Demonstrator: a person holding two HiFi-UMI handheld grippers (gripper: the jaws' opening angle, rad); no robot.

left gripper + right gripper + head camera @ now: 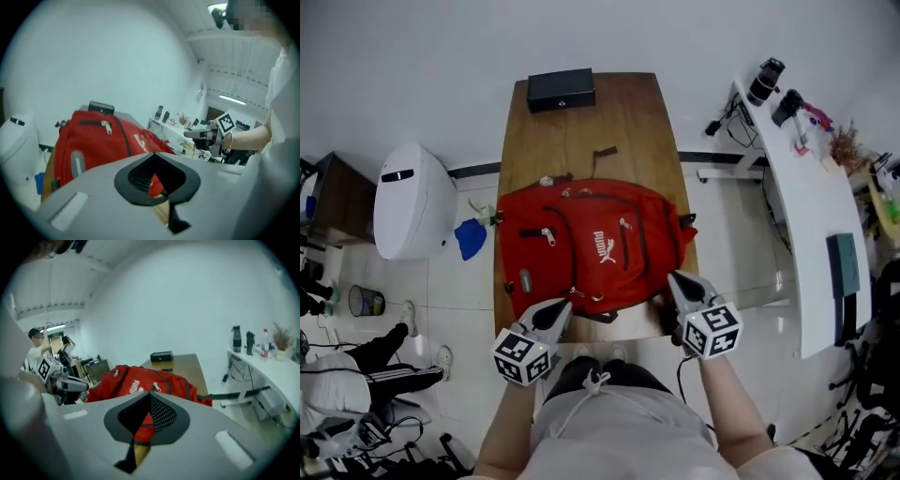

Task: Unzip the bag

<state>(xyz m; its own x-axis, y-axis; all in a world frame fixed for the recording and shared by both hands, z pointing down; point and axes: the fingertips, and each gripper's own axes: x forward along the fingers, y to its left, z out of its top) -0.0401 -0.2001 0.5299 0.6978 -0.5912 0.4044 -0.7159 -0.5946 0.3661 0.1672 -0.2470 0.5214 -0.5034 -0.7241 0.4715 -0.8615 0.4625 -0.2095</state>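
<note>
A red backpack (pixel 591 248) lies flat on the wooden table (pixel 581 131), logo side up, with its zipper pulls (pixel 548 234) resting on closed zippers. My left gripper (pixel 560 307) hovers at the bag's near left edge with its jaws together and nothing between them. My right gripper (pixel 678 281) sits at the bag's near right corner, also shut and empty. In the left gripper view the backpack (pixel 93 140) fills the space ahead of the closed jaw tips (pixel 154 154), and the right gripper (pixel 187 133) shows beyond. In the right gripper view the backpack (pixel 140 380) lies just past the shut tips (pixel 150 393).
A black box (pixel 561 89) stands at the table's far end and a small dark item (pixel 605 152) lies behind the bag. A white rounded appliance (pixel 412 202) stands left of the table. A white desk (pixel 811 216) with bottles runs along the right. A seated person (pixel 356 370) is at lower left.
</note>
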